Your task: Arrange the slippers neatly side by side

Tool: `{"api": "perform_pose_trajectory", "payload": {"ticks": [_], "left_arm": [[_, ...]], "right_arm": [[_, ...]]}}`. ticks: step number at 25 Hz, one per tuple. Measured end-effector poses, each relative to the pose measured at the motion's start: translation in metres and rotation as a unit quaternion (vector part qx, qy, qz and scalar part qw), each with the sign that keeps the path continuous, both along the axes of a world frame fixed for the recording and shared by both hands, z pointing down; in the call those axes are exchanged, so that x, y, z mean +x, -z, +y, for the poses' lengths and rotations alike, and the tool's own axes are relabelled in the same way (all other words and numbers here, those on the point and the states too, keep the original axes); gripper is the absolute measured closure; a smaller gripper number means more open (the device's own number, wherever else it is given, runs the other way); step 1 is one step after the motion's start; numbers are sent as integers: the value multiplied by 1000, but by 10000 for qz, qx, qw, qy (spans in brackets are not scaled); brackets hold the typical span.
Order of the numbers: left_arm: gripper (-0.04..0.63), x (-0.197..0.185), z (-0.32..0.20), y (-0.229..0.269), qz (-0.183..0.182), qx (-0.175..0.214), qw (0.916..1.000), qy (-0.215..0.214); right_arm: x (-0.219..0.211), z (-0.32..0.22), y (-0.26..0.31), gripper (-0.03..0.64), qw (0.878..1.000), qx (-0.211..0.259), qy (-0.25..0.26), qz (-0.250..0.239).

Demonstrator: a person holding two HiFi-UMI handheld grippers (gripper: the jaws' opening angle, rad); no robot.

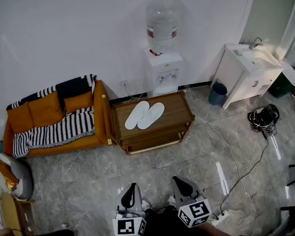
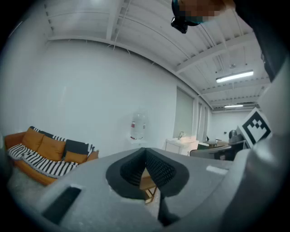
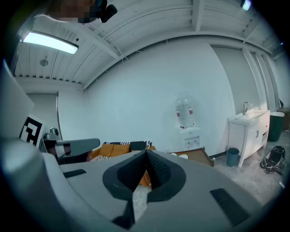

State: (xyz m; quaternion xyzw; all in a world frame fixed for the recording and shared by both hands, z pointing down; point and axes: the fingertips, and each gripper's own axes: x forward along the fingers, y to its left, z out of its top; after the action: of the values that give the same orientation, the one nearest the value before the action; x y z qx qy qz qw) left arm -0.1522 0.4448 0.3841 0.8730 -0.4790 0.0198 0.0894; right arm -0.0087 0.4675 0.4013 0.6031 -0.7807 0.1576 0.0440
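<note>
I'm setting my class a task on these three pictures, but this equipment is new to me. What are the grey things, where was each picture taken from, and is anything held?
There is no robot: a person holds a two-jaw gripper in each hand. The head view looks down from the person's head at the left gripper and right gripper; the patterned cubes are part of them. The other two views come from cameras riding on each gripper, looking along its jaws. Both grippers are shut and empty. Ahead, two white slippers lie close together on a low wooden table beside an orange sofa.
</note>
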Motion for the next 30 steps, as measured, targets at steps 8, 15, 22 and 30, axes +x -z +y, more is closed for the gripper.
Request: {"api": "perform_pose_trajectory", "payload": {"ticks": [8, 15, 22, 30], "left_arm": [[583, -5, -1, 0, 88, -125, 9998, 81], [583, -18, -3, 1, 136, -101, 9998, 97], [583, -49, -6, -4, 193, -162, 9995, 197], [583, -80, -9, -13, 239, -228, 9994, 43]], "right_arm": [[-6, -1, 1, 607, 10000, -2, 41, 13], [-16, -4, 4, 607, 9999, 76, -29, -141], [-37, -3, -1, 607, 10000, 30, -23, -6], [-69, -3, -8, 607, 9998, -13, -191, 23]]}}
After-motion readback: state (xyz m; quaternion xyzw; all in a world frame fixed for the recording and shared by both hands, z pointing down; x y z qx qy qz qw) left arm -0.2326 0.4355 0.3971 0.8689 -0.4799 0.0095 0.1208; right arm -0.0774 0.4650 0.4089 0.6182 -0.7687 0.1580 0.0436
